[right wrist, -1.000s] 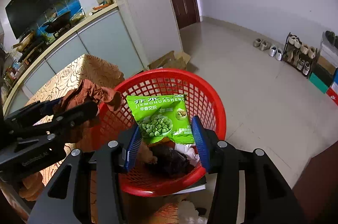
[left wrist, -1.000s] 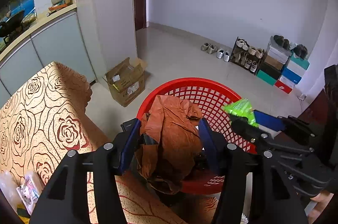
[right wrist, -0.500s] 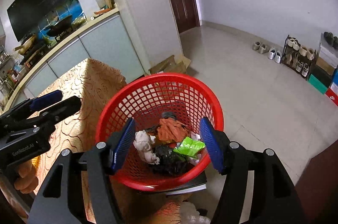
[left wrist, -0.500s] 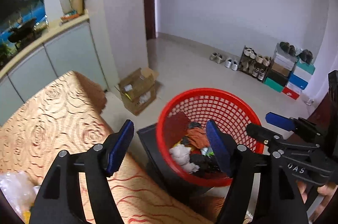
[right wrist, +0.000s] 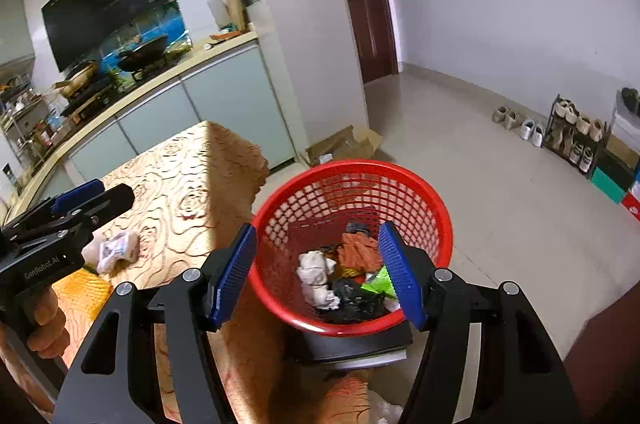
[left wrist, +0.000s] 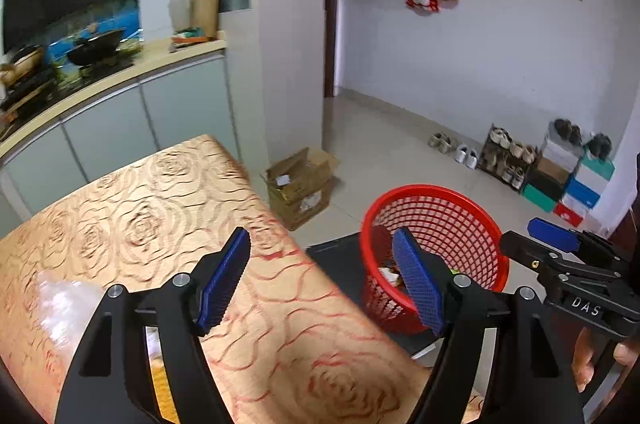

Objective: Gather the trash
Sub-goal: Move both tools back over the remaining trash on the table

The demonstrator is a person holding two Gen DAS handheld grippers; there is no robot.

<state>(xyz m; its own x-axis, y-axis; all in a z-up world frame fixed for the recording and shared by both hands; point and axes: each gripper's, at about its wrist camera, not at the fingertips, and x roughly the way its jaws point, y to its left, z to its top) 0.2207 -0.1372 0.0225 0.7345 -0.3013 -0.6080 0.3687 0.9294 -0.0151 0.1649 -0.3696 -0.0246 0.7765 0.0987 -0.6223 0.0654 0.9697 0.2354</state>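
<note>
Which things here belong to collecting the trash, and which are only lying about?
Belong to the job:
- red basket, holding orange rag, white wad, black bag, green packet
- small wrapper on the table
- clear plastic bag
- left gripper with jaws opening and right gripper, both empty

Just lying about:
- cardboard box
- shoe rack
- wok

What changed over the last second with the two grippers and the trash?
The left gripper let go of the brown wrapper, and the right gripper released the green snack bag; both now lie in the red basket. Both grippers pulled back empty, the left's fingers opening. The basket stayed put.
</note>
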